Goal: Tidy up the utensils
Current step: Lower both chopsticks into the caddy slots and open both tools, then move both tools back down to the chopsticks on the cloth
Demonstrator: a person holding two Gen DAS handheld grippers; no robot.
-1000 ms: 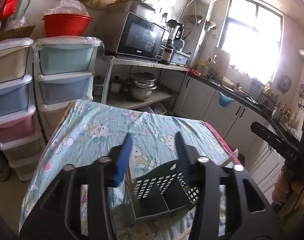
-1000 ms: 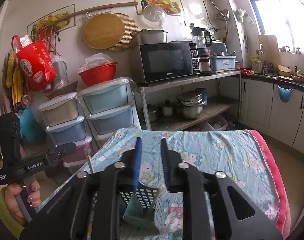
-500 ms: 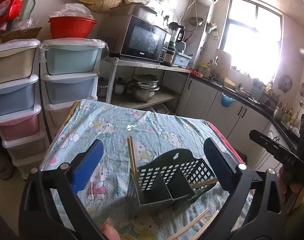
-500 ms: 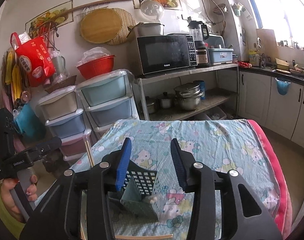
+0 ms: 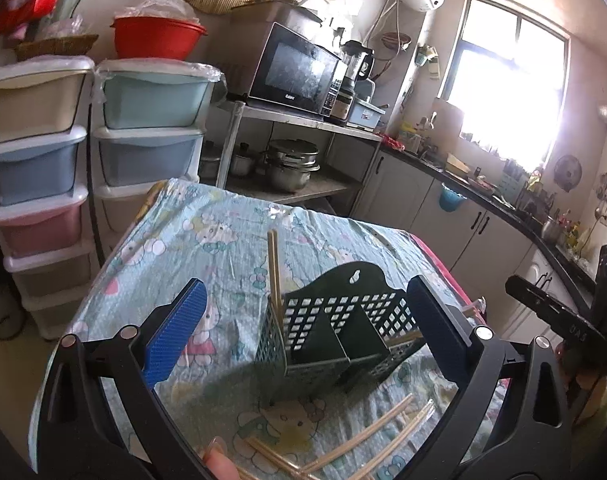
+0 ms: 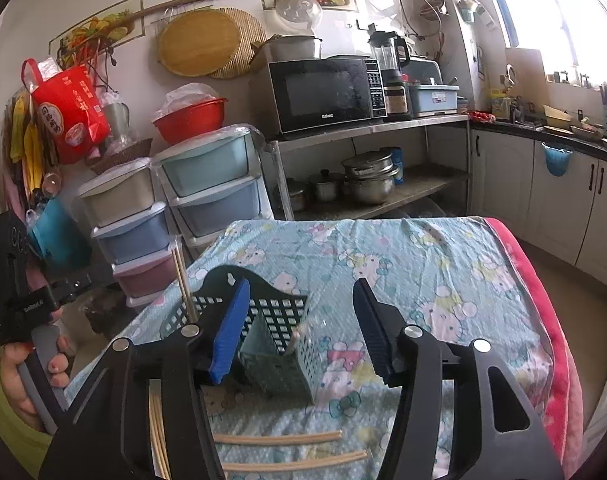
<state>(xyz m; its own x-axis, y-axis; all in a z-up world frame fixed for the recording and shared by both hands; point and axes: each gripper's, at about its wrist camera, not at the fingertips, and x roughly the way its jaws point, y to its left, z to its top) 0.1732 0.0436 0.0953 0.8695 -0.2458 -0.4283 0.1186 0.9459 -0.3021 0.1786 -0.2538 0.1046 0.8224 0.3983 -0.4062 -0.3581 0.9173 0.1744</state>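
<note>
A dark green slotted utensil holder point(image 5: 343, 320) point(image 6: 271, 336) stands on the cartoon-print cloth. A pair of wooden chopsticks point(image 5: 274, 268) point(image 6: 181, 276) stands upright in its left compartment. Another chopstick point(image 5: 403, 338) leans out of the right side. Several loose chopsticks point(image 5: 363, 436) point(image 6: 279, 438) lie on the cloth in front of the holder. My left gripper point(image 5: 305, 284) is wide open, just short of the holder, touching nothing. My right gripper point(image 6: 301, 284) is opening; the holder's right end shows between its blue pads, which do not press on it.
The table point(image 6: 443, 264) ends in a pink edge point(image 6: 543, 320) on the right. Stacked plastic drawers point(image 5: 151, 128) and a metal shelf with a microwave point(image 6: 327, 92) and pots stand behind it. Cabinets point(image 5: 483, 236) run along the right wall. A hand point(image 6: 23, 380) holds the left gripper.
Both grippers drew back from the holder and sank a little, bringing the loose chopsticks into view. The left jaws opened wide; the right jaws widened from nearly shut.
</note>
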